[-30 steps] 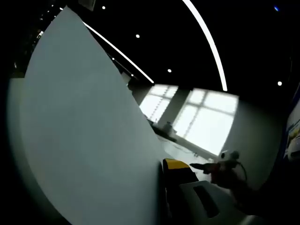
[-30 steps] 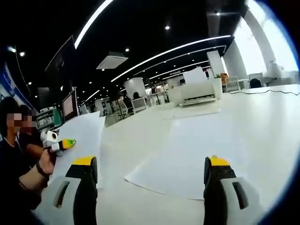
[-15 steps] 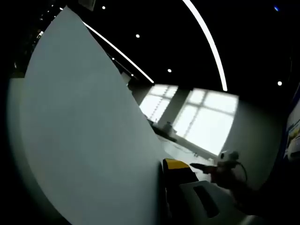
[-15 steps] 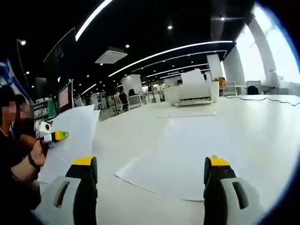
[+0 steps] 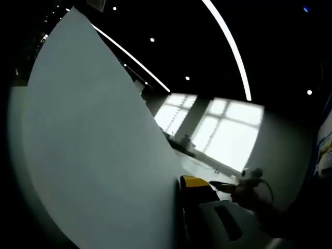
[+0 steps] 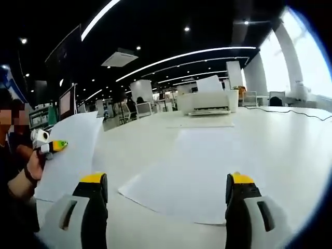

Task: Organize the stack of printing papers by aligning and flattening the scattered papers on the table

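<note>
A single sheet of paper rises at a steep slant across the left gripper view, pinched at its lower edge by the left gripper, whose yellow-tipped fingers are clenched on it. Beyond the sheet, bright windows glow under a dark ceiling crossed by strip lights, and the right gripper shows small at lower right.

In the right gripper view, the right gripper hangs just above the white tabletop with its fingers spread wide and grasping nothing. Between and ahead of them a flat spread of printing papers lies on the tabletop. At far left a person's hand holds the left gripper, with the lifted sheet standing up from it. A white printer sits at the far end of the tabletop, another paper lying before it.
</note>
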Demonstrator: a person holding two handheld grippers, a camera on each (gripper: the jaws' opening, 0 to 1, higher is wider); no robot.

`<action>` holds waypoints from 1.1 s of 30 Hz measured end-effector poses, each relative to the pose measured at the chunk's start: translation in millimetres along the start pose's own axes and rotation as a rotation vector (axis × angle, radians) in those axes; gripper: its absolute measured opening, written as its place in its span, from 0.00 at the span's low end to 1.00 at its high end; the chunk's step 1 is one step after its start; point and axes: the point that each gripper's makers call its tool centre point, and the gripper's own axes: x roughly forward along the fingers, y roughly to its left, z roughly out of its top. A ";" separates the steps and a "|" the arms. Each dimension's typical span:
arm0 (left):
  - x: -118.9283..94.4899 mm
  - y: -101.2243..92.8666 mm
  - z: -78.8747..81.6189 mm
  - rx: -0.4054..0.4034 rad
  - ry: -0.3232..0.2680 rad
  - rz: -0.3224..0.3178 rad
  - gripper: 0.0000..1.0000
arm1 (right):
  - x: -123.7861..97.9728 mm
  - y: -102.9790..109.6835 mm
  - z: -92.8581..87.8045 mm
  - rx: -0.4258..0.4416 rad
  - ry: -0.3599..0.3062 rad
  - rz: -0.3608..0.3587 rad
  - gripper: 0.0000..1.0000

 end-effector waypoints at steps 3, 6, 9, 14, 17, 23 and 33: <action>0.3 0.2 -0.1 0.000 0.000 0.001 0.09 | 0.6 -1.2 -1.3 0.001 -0.002 -0.010 0.90; 0.6 0.3 -0.3 0.001 0.001 0.002 0.09 | 3.1 -4.5 -2.3 -0.005 0.002 -0.016 0.90; 0.7 -0.2 -0.7 0.003 0.003 0.003 0.09 | 3.7 -5.2 -4.0 -0.007 0.007 -0.021 0.90; 0.9 -1.0 -1.3 0.006 0.005 0.004 0.09 | 6.0 -6.8 -5.9 -0.024 0.015 -0.029 0.90; 1.0 -1.5 -1.7 0.007 0.006 0.004 0.09 | 6.2 -6.2 -7.3 -0.028 0.016 -0.032 0.90; 0.7 -1.6 -2.2 0.007 0.008 0.005 0.09 | 10.7 -5.0 -9.4 -0.043 0.024 -0.035 0.90; 0.6 -1.7 -2.5 0.010 0.012 0.005 0.09 | 18.4 -5.6 -10.5 -0.087 0.033 -0.045 0.90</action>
